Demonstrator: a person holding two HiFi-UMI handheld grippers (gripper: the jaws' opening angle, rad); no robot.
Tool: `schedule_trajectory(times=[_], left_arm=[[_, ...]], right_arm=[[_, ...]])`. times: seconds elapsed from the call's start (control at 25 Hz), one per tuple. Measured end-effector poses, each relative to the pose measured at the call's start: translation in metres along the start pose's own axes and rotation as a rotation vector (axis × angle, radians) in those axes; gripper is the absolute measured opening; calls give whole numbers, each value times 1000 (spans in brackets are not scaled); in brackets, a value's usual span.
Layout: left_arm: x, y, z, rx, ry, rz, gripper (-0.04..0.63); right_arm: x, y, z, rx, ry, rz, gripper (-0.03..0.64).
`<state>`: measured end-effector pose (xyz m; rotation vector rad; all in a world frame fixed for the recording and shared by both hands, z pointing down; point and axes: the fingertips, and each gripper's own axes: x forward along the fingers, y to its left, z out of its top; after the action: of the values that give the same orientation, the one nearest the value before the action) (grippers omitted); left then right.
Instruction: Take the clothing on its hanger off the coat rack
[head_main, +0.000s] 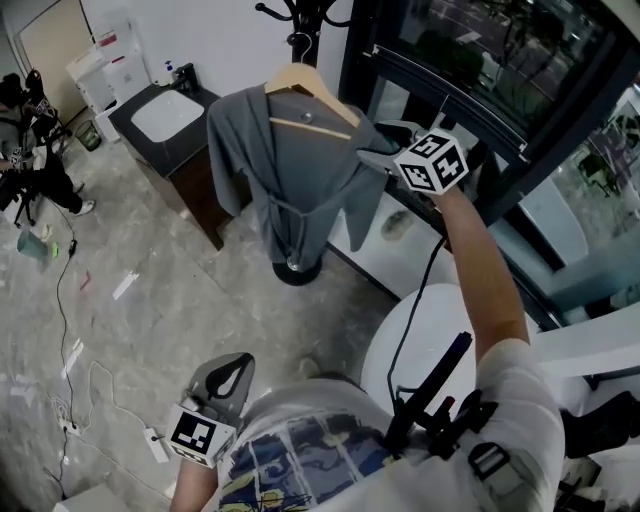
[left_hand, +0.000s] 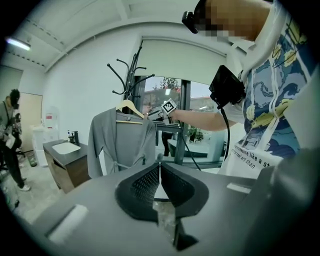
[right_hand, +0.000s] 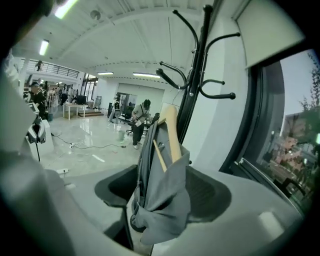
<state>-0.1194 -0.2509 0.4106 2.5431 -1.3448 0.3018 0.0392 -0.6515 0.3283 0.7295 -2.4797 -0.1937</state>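
The right gripper (head_main: 378, 142) is held forward on an outstretched arm (head_main: 480, 260), jaws spread wide; the left gripper (head_main: 233, 368) is held low, jaws pressed together.

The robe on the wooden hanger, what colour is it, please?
The robe is plain grey; the head view shows it best.

Grey garment (right_hand: 161, 210) on wooden hanger (right_hand: 172, 132) between the right gripper's (right_hand: 163, 192) wide-apart fingers, seemingly without contact; coat rack (right_hand: 199, 70) behind.

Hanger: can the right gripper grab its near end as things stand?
Probably yes. The right gripper has its jaws apart around the shoulder of the grey garment, where the end of the wooden hanger runs under the cloth. Nothing else lies between them.
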Motion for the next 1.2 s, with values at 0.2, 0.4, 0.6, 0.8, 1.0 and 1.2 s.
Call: schedule_trajectory(times=[0.2, 0.4, 0.6, 0.8, 1.0, 1.2], left_arm=[[11, 13, -1, 6, 23, 27, 8], [16, 19, 3, 0, 37, 46, 8], [15, 22, 2, -4, 41, 52, 8], [8, 23, -2, -3, 36, 62, 8], [-10, 22, -10, 1, 23, 56, 8], [-34, 20, -12, -14, 9, 58, 8]], right_arm=[[42, -30, 6, 24, 48, 109, 328], [76, -26, 6, 65, 98, 251, 327], [87, -12, 16, 20, 77, 283, 20], [82, -9, 14, 21, 69, 245, 8], [66, -2, 19, 37, 65, 211, 6], [35, 5, 37, 19, 71, 164, 6]])
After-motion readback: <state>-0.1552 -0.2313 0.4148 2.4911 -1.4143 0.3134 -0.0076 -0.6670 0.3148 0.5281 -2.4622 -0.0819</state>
